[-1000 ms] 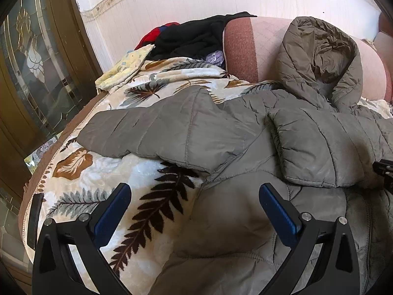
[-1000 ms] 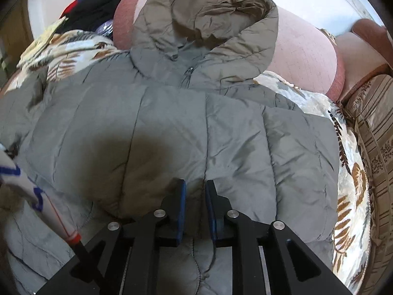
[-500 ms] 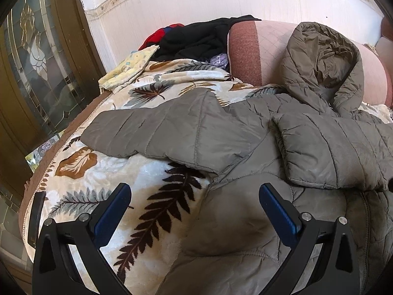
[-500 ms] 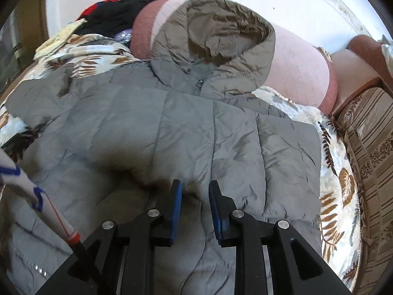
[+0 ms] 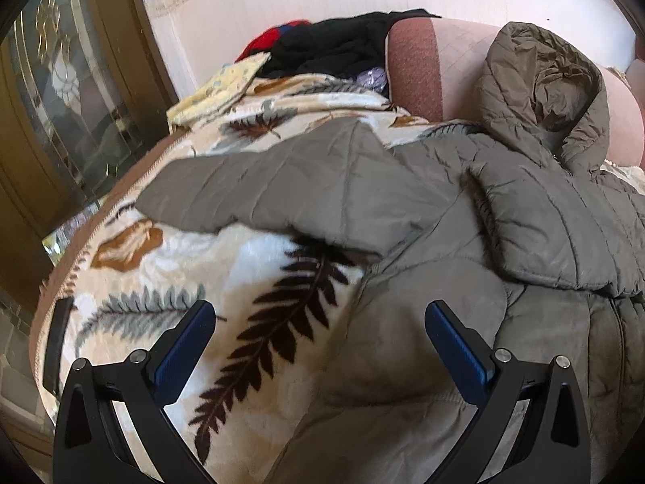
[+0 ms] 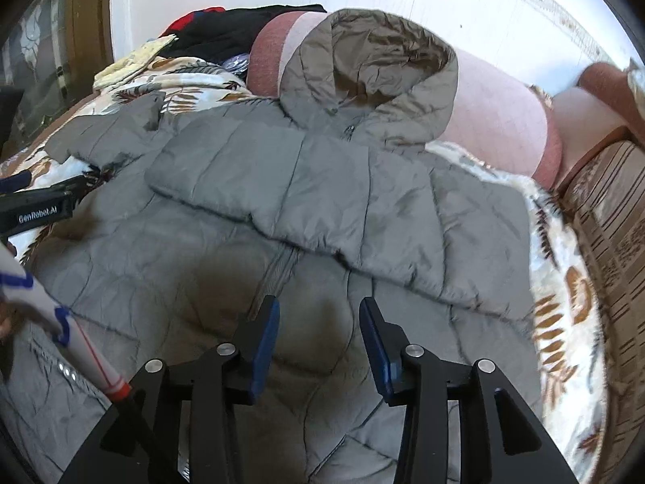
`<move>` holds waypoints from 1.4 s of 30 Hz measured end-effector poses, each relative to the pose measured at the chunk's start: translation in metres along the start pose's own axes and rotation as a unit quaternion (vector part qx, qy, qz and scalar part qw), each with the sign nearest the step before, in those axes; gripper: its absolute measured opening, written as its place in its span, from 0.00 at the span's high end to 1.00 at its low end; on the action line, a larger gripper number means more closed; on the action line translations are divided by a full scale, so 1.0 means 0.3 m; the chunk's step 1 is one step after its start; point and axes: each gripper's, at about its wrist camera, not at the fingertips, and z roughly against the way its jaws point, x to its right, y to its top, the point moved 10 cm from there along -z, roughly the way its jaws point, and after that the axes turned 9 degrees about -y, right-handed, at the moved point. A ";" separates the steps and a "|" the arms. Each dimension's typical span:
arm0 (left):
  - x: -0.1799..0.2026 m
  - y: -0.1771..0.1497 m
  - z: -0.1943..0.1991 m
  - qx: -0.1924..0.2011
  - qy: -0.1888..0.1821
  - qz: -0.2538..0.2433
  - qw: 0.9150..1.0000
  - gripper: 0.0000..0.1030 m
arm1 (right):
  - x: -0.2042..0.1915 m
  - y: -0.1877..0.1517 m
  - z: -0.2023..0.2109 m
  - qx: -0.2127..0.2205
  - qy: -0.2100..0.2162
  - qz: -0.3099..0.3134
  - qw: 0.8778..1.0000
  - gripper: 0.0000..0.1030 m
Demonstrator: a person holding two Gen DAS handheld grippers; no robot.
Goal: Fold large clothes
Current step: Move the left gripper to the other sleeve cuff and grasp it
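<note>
The bed, covered by a cream blanket printed with leaves, fills both views, and everything else is placed against the grey-brown jacket spread front-up across it. The jacket lies lengthwise, with its hem nearest the cameras. Its hood is propped against the pink bolster at the head of the bed. Beyond the jacket's left shoulder, a heap of black and red clothes sits by the wall.

One sleeve is already folded across the chest, lying flat over the zip line. The other sleeve stretches outward from the jacket's left side over the blanket, not yet folded in. So the folding looks about a third done: the outstretched sleeve probably has to come across next, then the body doubled up from hem toward hood.

The left gripper hovers above the jacket's left edge, where the fabric meets the blanket, jaws spread wide and holding nothing. The right gripper hangs over the lower front of the jacket, near the zip, jaws parted with nothing between them.
</note>
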 end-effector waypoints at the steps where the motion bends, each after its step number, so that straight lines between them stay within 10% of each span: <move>1: -0.011 -0.009 -0.007 -0.006 0.000 0.005 1.000 0.00 | -0.003 -0.011 -0.005 -0.003 0.007 0.002 1.000 0.57; 27: -0.128 -0.139 -0.101 -0.098 -0.008 0.062 0.993 0.00 | -0.036 -0.104 -0.076 -0.046 0.074 -0.004 0.996 0.52; 34: -0.478 0.161 0.008 -0.058 0.004 0.102 0.993 0.00 | -0.034 -0.108 -0.076 -0.046 0.076 -0.004 0.996 0.51; 42: -0.909 0.300 -0.211 -0.100 0.050 0.170 0.979 0.16 | -0.041 -0.115 -0.090 -0.050 0.071 -0.001 0.996 0.50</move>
